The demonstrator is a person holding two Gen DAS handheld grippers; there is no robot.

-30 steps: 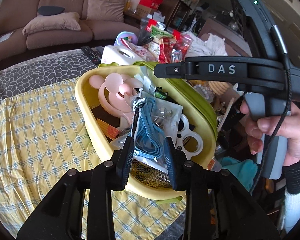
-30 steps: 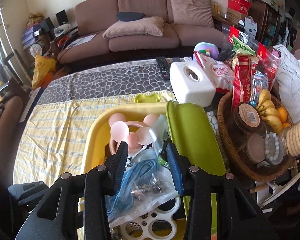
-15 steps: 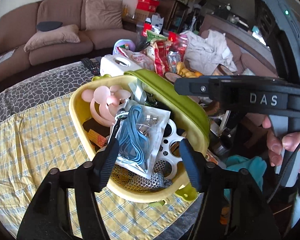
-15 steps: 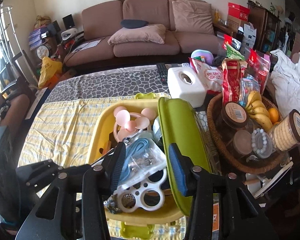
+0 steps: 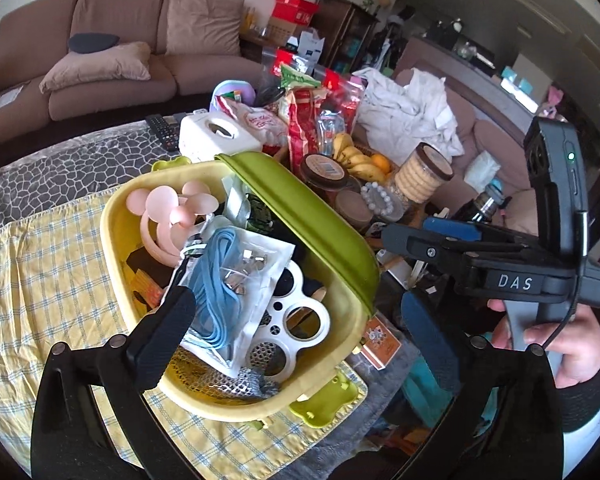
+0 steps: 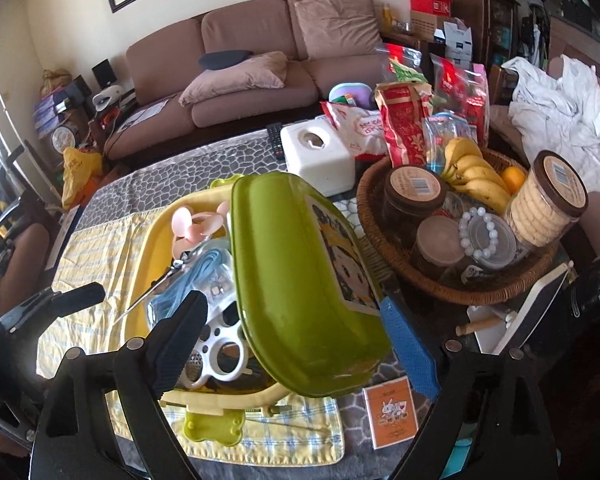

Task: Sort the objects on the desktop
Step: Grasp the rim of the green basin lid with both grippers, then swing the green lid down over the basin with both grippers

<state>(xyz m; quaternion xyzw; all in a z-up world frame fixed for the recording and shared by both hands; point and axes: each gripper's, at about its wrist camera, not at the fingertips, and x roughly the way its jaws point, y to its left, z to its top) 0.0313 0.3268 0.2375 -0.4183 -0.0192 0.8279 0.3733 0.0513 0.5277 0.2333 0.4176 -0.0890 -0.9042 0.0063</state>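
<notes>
While both claws, left claw (image 5: 296, 316) & right claw (image 6: 296, 344), gape empty, right handle (image 5: 516, 282) reads "DAS".

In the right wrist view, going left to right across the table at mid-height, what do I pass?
Yellow checked cloth → yellow box → pink fan → green lid → wicker basket → biscuit jar.

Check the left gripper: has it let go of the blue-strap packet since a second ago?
Yes. The left gripper has opened wide and pulled back; the blue-strap packet now lies in the yellow box, free of both fingers.
</notes>
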